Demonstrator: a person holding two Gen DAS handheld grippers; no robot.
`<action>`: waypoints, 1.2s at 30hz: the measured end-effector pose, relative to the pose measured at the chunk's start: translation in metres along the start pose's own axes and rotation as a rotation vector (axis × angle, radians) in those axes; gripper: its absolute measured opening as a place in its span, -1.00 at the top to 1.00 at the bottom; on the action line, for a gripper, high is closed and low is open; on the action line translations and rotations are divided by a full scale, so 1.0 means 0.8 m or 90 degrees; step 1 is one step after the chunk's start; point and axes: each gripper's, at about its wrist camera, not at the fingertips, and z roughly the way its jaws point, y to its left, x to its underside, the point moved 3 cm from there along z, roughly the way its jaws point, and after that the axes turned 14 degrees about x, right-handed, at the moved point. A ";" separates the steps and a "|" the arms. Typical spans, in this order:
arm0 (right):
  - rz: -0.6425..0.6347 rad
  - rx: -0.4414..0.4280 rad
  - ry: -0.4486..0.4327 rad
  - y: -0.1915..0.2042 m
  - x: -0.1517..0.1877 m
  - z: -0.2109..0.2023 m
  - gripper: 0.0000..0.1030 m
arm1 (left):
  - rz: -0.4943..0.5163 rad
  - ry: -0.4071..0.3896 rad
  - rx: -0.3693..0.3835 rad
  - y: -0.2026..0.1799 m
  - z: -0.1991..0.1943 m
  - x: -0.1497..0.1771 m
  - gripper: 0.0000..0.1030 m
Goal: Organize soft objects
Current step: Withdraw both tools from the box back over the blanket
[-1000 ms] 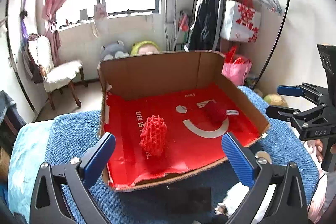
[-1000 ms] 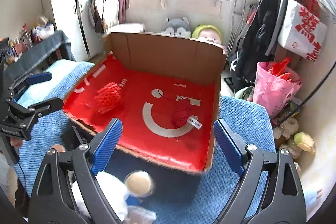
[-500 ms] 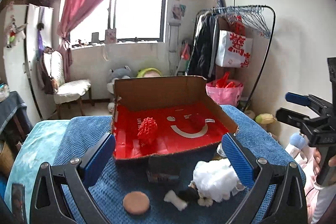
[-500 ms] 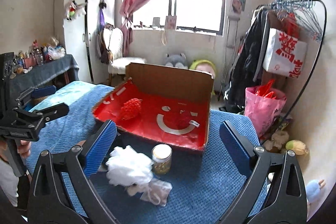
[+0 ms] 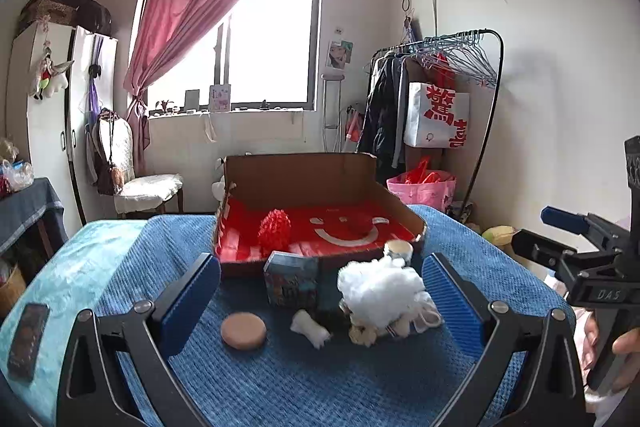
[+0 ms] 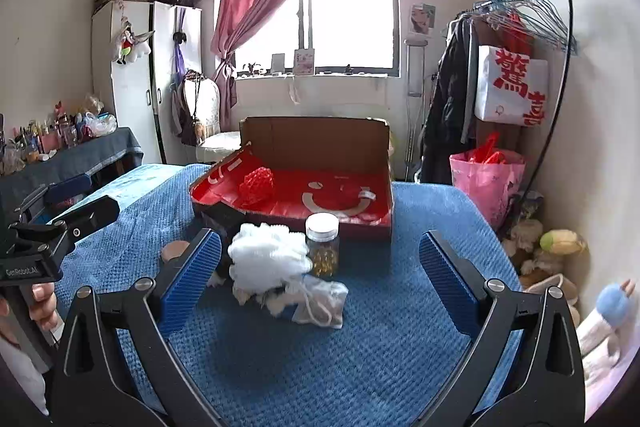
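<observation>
The white fluffy toy (image 5: 380,291) hides most of the jar (image 5: 398,249) behind it.

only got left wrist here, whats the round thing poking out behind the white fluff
Observer: A jar, upright, with a white lid and yellow contents, right beside the fluff.
Operator: is the right gripper holding anything
Observer: No, the right gripper is wide open and empty.
Operator: anything soft on its side of the fluff
Observer: A mesh pouch with a drawstring lies flat in front of the jar.
</observation>
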 end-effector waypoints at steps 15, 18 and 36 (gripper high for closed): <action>0.040 0.017 0.046 0.003 0.097 0.032 -0.97 | -0.035 0.029 -0.022 0.003 0.026 0.085 -1.00; 0.038 0.028 0.060 0.006 0.116 0.044 -0.97 | -0.036 0.045 -0.031 0.005 0.037 0.099 -1.00; 0.045 0.030 0.138 0.004 0.160 0.079 -0.97 | -0.076 0.146 -0.036 0.020 0.083 0.152 -1.00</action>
